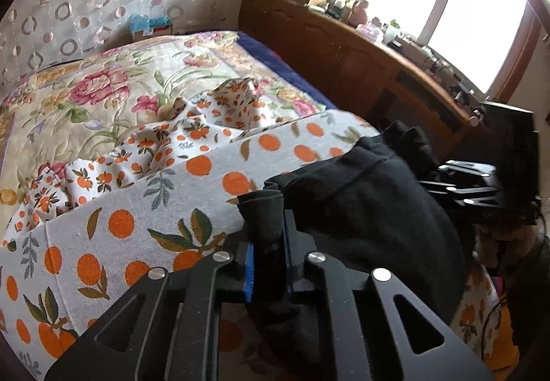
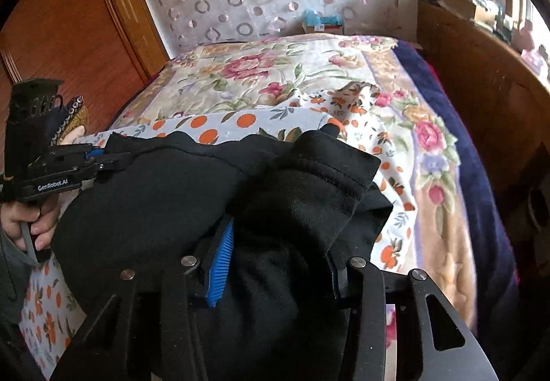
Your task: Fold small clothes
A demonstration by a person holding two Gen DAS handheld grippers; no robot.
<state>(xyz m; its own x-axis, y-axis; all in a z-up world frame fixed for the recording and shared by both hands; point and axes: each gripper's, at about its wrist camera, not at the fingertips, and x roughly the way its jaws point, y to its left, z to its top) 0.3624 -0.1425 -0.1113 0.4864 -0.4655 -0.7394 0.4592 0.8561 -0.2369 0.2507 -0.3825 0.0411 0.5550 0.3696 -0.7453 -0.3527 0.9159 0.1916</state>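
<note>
Left gripper [image 1: 270,243] is showing black slotted linkage arms, silver round screws, blue ribbed pads [image 1: 250,272]. Right gripper [image 2: 278,253] is looking identical, blue pad [image 2: 220,264] beside its silver screws. White "GenRobot.AI" lettering is running along the left gripper's body; grey sleeve [image 2: 8,264] is showing below it.

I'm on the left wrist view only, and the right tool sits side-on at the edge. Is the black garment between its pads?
Observer: Yes. In the right wrist view the garment fills the gap of the right tool. I can't tell whether it is clamped.
Operator: What's holding my left tool?
Observer: A hand wrapped around its handle, with a grey sleeve below it.
Operator: And behind that hand?
Observer: A wooden door beside the bed.
</note>
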